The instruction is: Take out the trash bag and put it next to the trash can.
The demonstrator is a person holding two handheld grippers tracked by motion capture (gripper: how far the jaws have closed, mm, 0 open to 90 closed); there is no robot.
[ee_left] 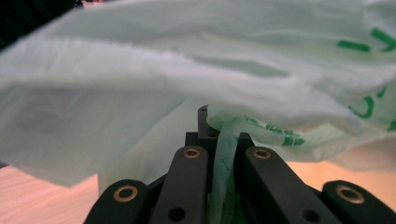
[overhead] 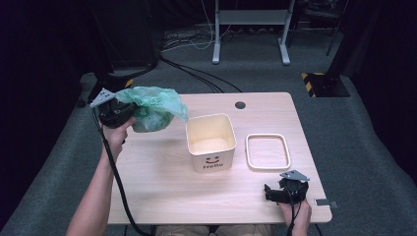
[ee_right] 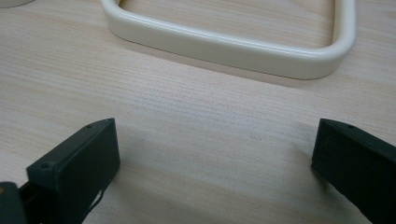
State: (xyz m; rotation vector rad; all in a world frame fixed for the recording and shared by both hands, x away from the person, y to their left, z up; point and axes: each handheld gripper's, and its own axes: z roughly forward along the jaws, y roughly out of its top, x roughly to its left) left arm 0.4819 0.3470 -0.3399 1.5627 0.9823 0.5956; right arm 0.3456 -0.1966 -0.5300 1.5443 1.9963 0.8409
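My right gripper [overhead: 281, 192] rests near the table's front edge with its jaws spread wide on bare pale wooden table [ee_right: 196, 135], holding nothing, the cream rounded-square plastic ring [ee_right: 224, 46] lying just beyond them. Farther off at the left, my left gripper [ee_left: 219, 140] has its jaws pinched together on a fold of the thin translucent green plastic bag [overhead: 152, 105], which billows above the table's far left corner, beside the cream square bin [overhead: 210, 142] marked "Hello".

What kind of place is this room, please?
Probably a lab or studio set up for recording, not a home: a plain wooden table on grey carpet, dark surroundings, black cables running across the floor, and a metal equipment stand behind.
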